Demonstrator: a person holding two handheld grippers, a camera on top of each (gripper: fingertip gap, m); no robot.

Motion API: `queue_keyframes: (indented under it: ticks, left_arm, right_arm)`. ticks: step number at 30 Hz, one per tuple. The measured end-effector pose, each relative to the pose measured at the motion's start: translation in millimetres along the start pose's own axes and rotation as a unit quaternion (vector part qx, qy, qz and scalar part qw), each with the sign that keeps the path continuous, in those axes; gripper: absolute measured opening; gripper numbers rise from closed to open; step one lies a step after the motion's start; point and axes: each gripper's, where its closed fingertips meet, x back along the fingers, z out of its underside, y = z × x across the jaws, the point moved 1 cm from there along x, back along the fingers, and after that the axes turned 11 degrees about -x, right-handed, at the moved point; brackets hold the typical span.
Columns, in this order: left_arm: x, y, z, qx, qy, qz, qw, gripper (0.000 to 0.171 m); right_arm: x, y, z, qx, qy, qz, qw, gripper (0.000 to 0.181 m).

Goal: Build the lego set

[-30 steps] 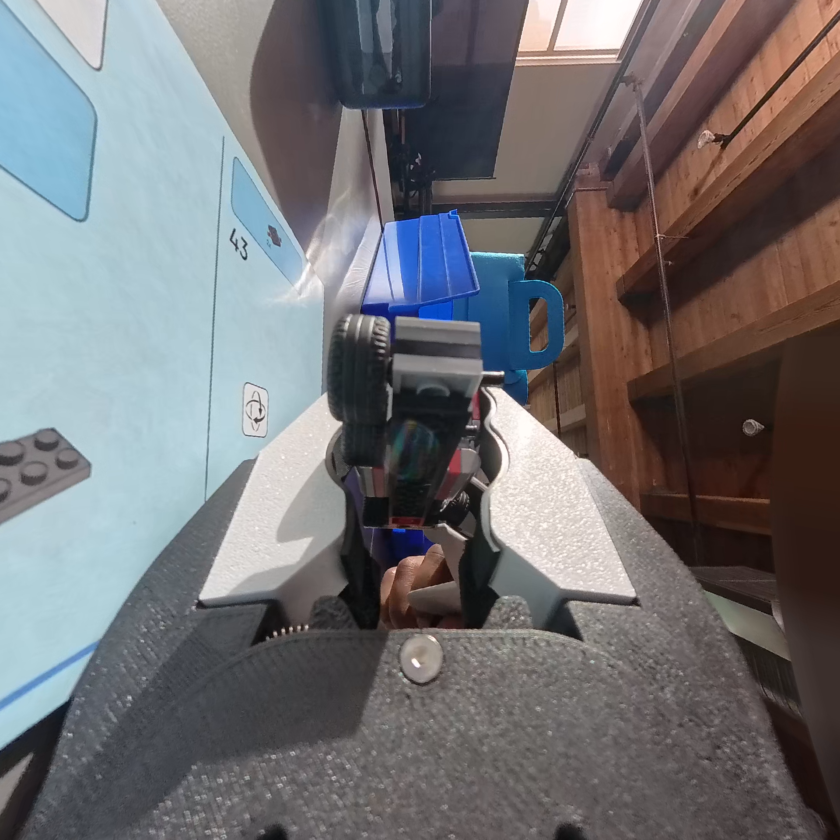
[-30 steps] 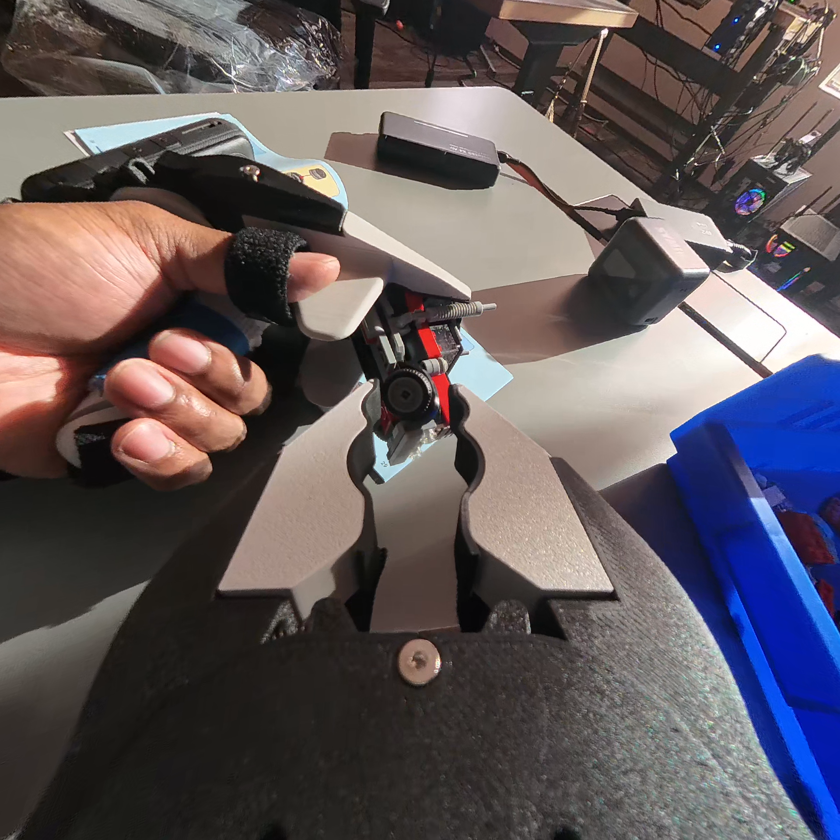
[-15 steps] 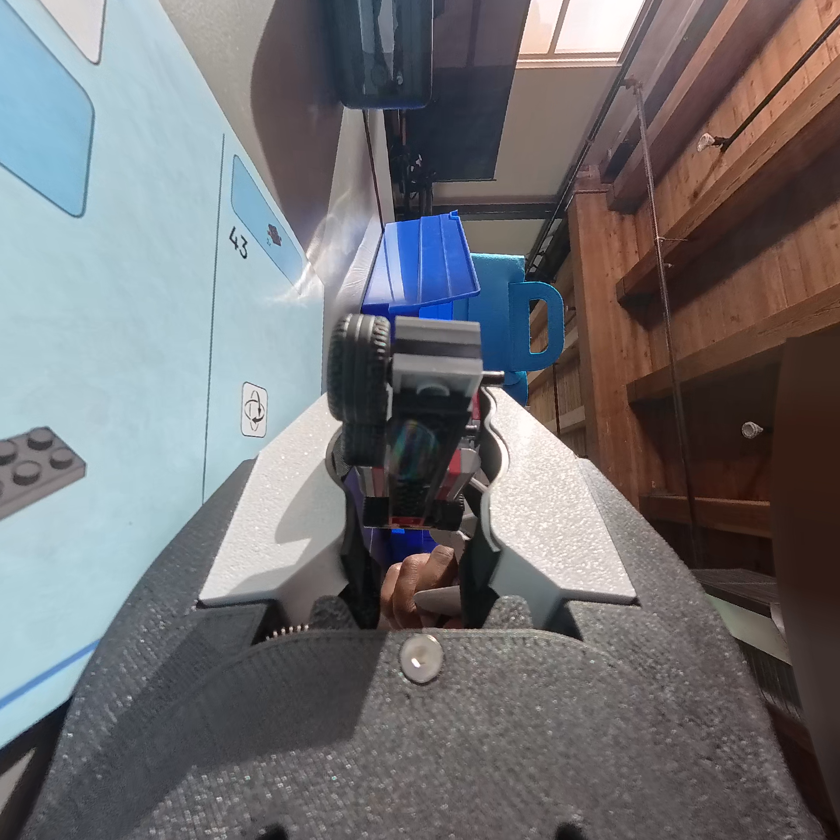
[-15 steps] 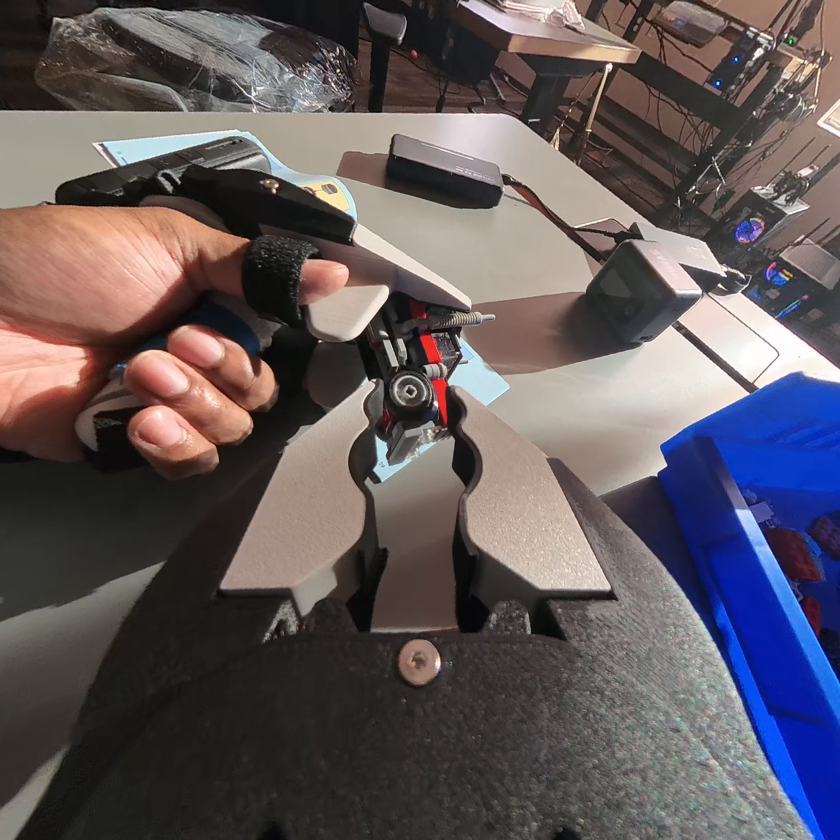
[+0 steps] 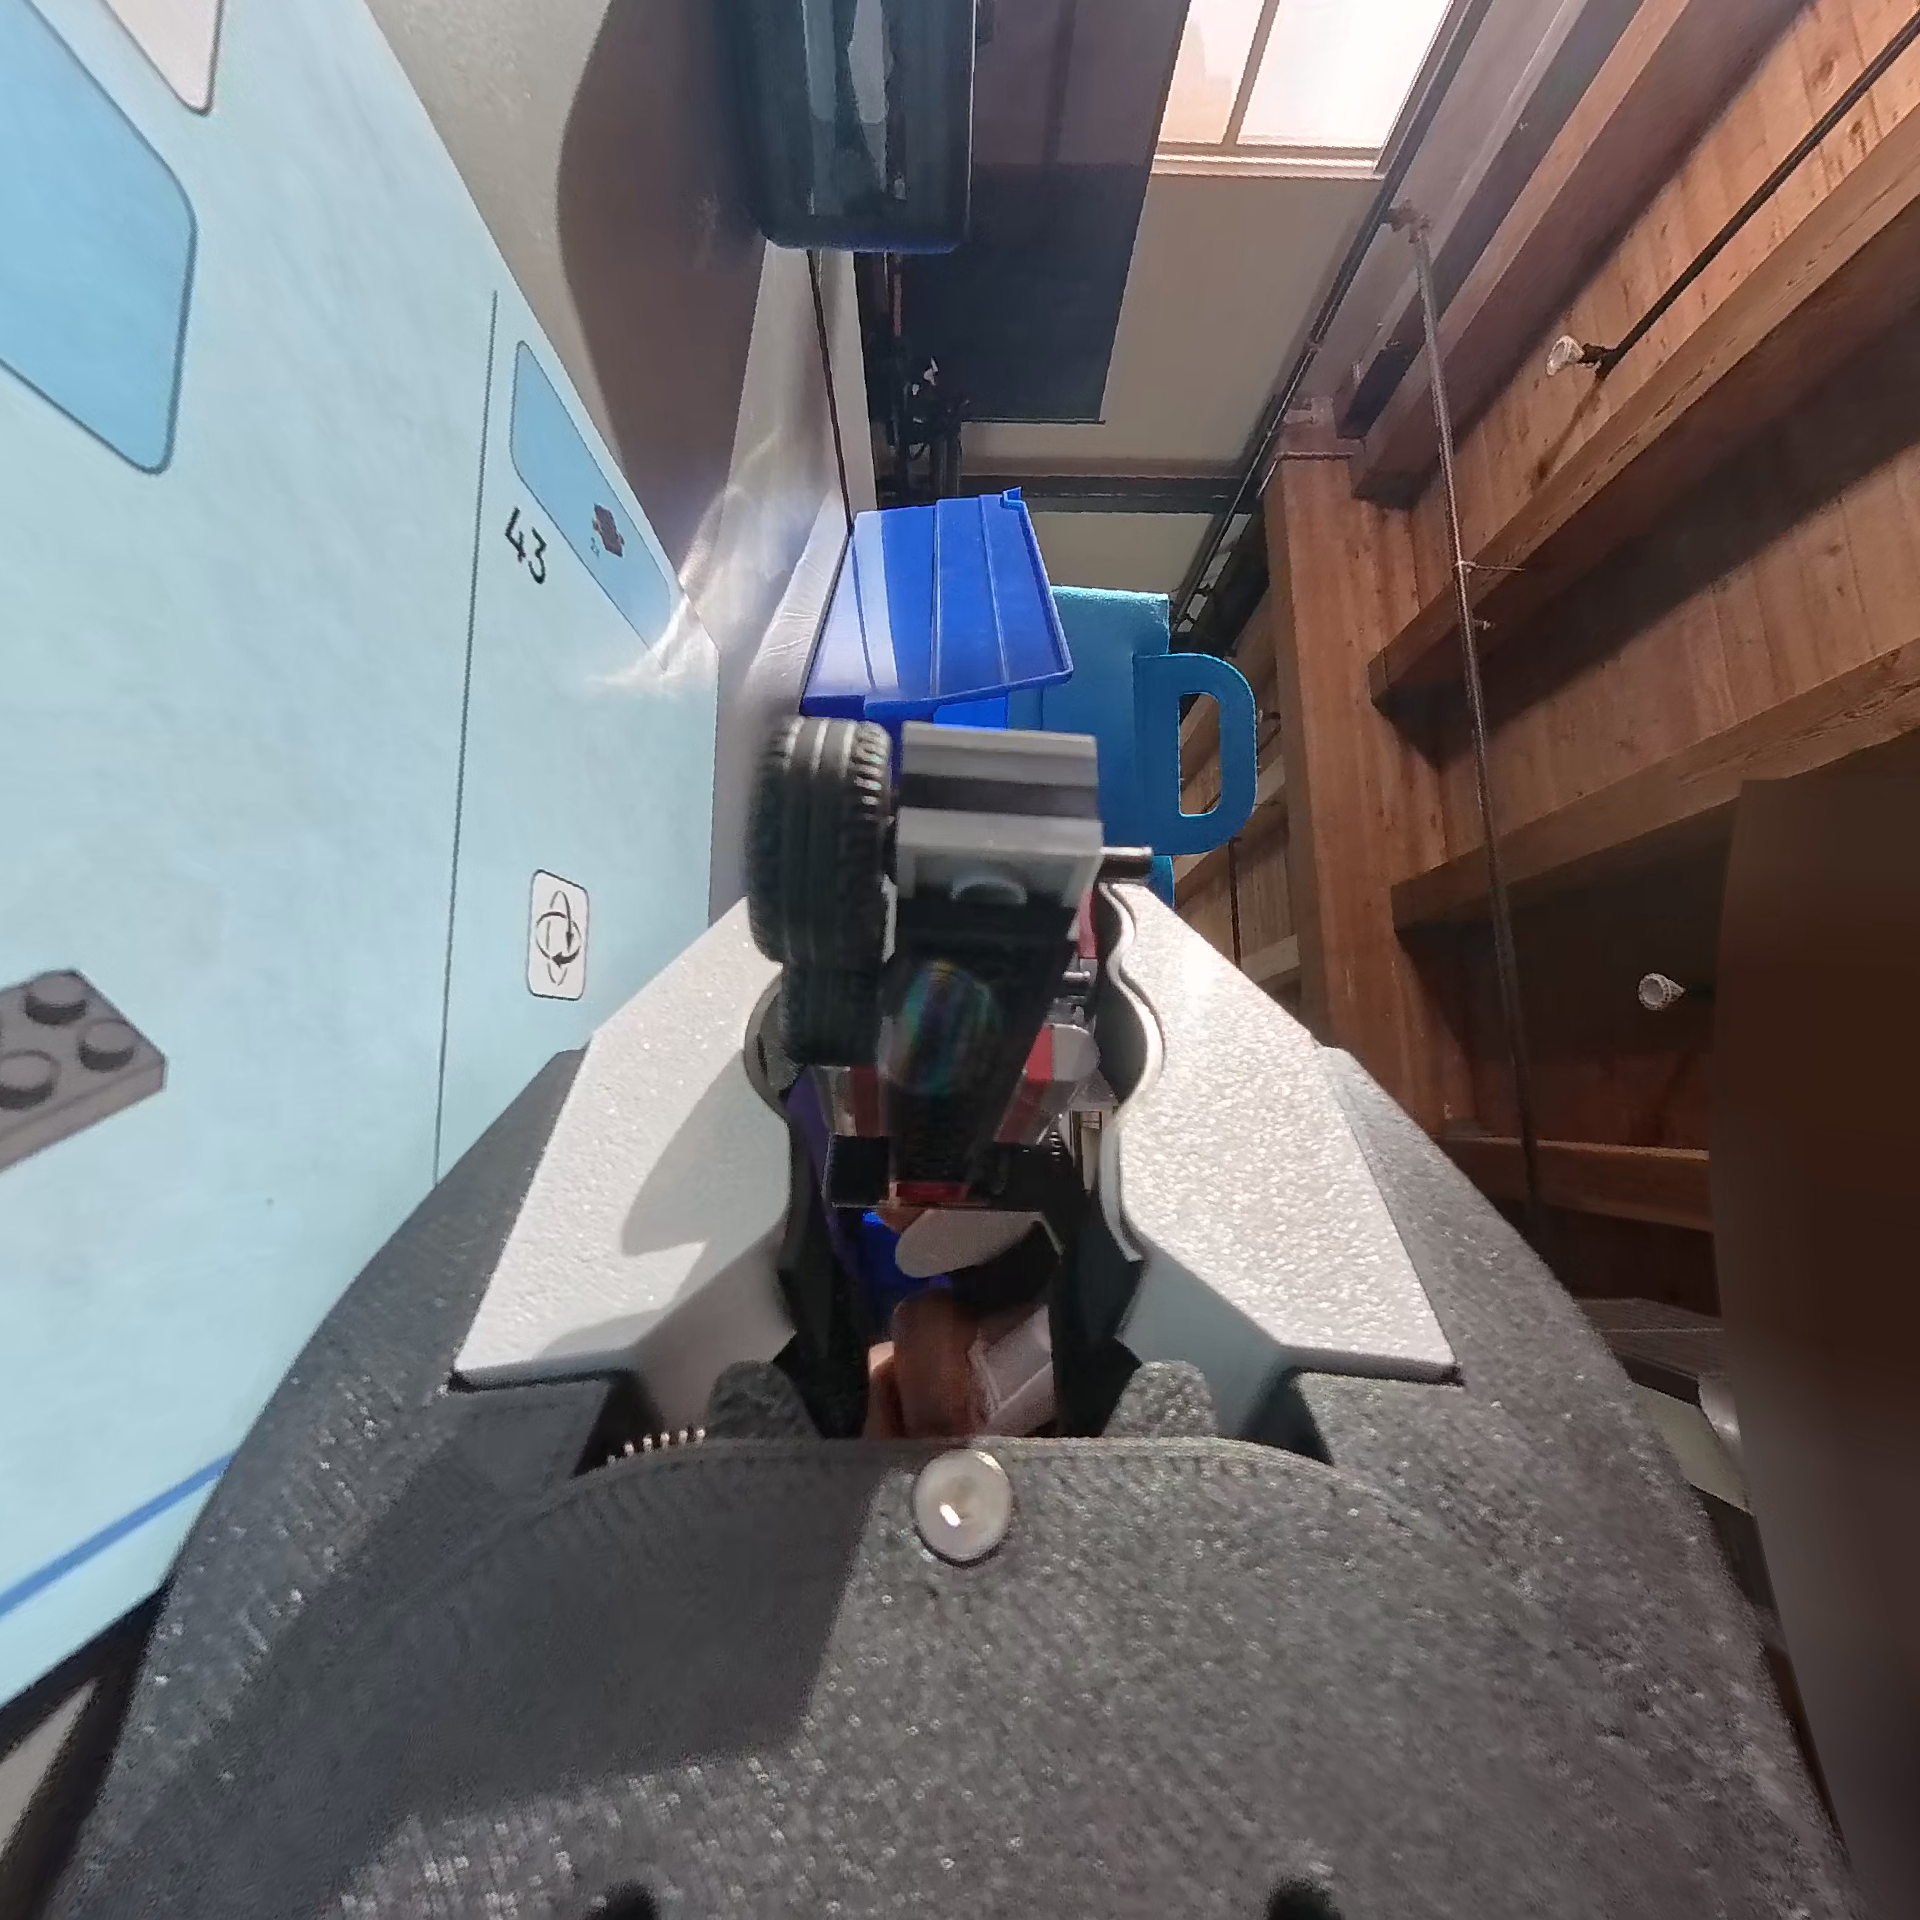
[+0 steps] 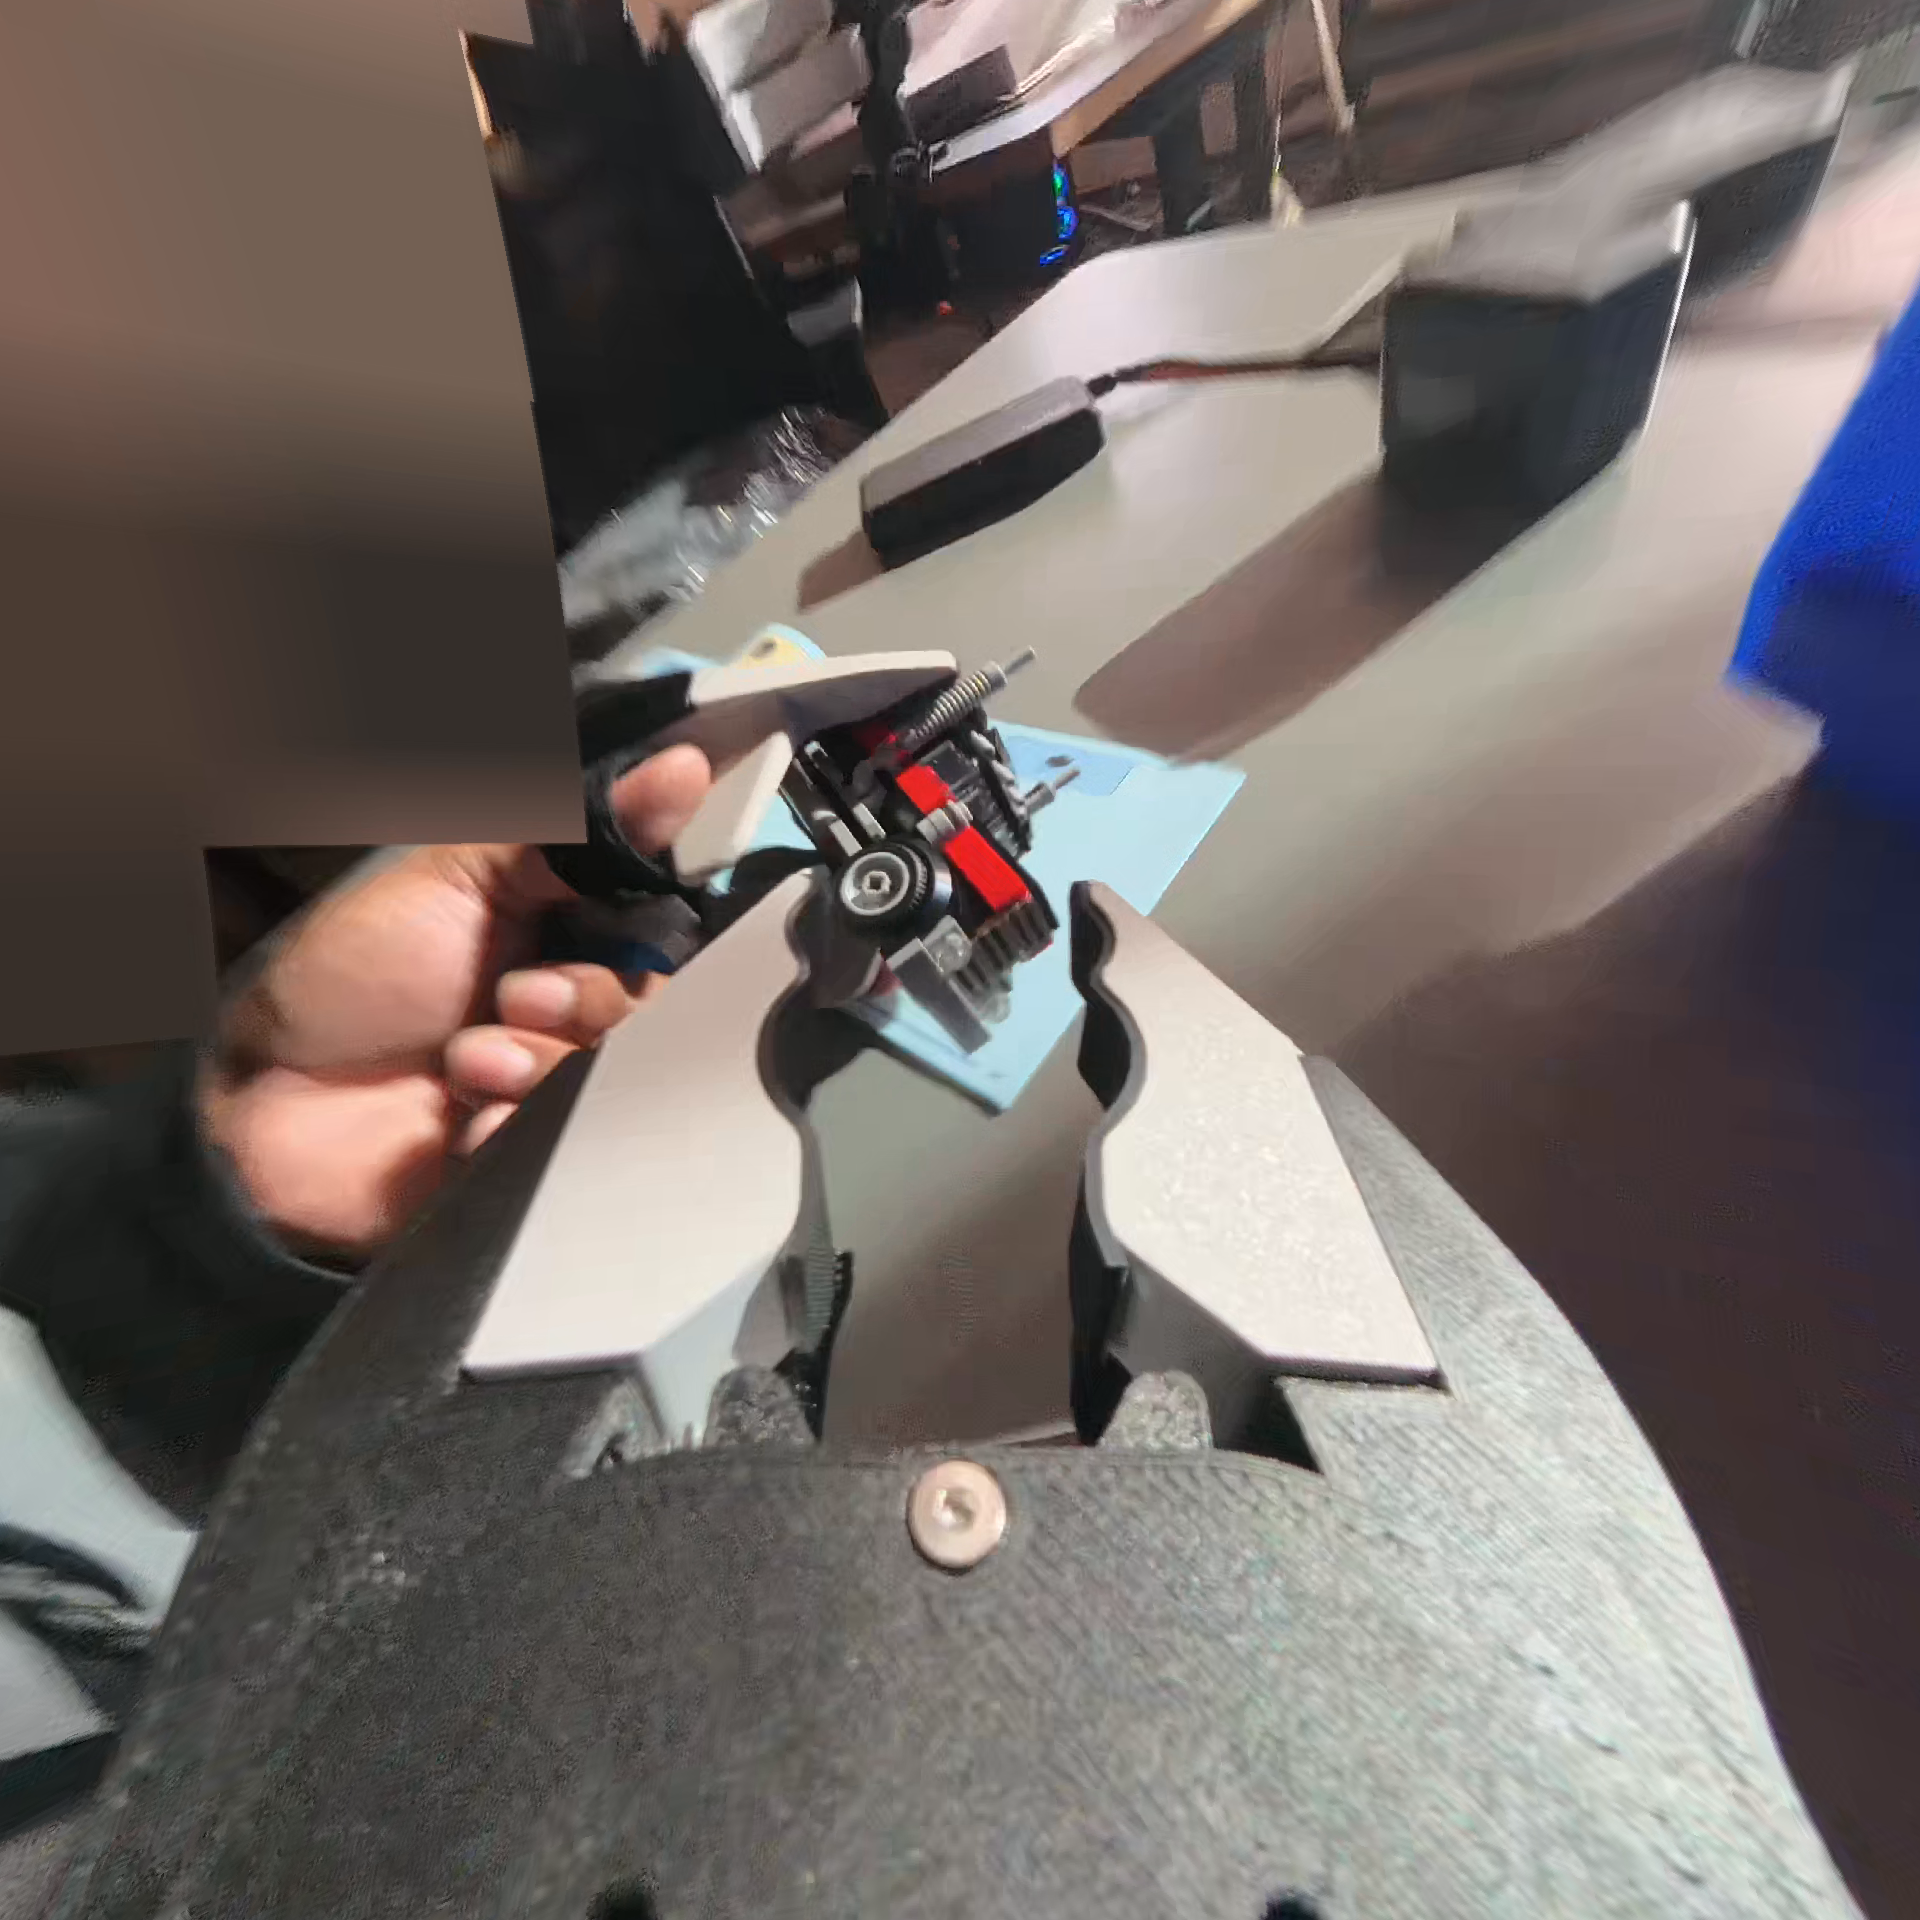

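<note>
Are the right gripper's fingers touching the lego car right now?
Apart. The right wrist view shows the right gripper open, table visible between its fingers and the lego car.

Left gripper (image 5: 940,997): jaws closed on the lego car (image 5: 935,935), which is clamped between the two grey fingers (image 5: 644,1174) with one wheel protruding past the left finger. The unit is rolled onto its side. In the right wrist view it is seen from the flank, gripped by the person's left hand (image 6: 416,1018); the thumb rests against its grey finger plate and the remaining digits are curled around the handle.

Right gripper (image 6: 940,914): jaws parted with a clear gap between the fingers (image 6: 665,1174), holding nothing. Its fingertips sit just beside the wheel end of the car; contact cannot be confirmed.
</note>
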Motion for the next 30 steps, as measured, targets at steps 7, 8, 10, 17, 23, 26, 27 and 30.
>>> queue_keyframes:
  ticks: [7, 8, 10, 17, 23, 26, 27, 30]
  left_arm:
    - [-1.5, -7.8, 0.4, -0.004, -0.003, 0.022, 1.000, 0.053]
    - [-1.8, -8.5, 0.9, -0.006, -0.002, 0.024, 1.000, 0.053]
    - [-2.4, -9.8, 1.8, -0.010, -0.001, 0.027, 1.000, 0.053]
    - [-4.1, -13.4, 4.9, -0.021, 0.007, 0.034, 0.999, 0.053]
    - [-5.7, -20.0, 9.7, -0.035, 0.017, 0.049, 0.998, 0.053]
    - [-5.7, -22.3, 10.4, -0.036, 0.018, 0.057, 0.998, 0.053]
    - [-5.7, -23.5, 10.5, -0.036, 0.018, 0.061, 0.997, 0.053]
    - [-5.5, -27.7, 10.7, -0.043, 0.017, 0.072, 0.996, 0.052]
  right_arm:
    - [-3.7, -6.6, 16.6, -0.367, 0.001, -0.115, 0.923, 0.077]
    - [-5.7, -5.8, 19.5, -0.380, 0.005, -0.117, 0.917, 0.078]
    - [-8.9, -1.7, 23.4, -0.395, 0.013, -0.125, 0.910, 0.079]
    - [-13.4, -0.2, 23.1, -0.415, 0.009, -0.137, 0.899, 0.075]
    - [-12.9, 3.6, 21.5, -0.414, 0.005, -0.156, 0.897, 0.058]
    - [-11.0, 5.7, 18.9, -0.405, -0.005, -0.162, 0.900, 0.052]
    - [-10.5, 6.1, 18.1, -0.403, -0.008, -0.164, 0.900, 0.052]
    - [-8.9, 7.5, 15.7, -0.396, -0.016, -0.169, 0.902, 0.051]
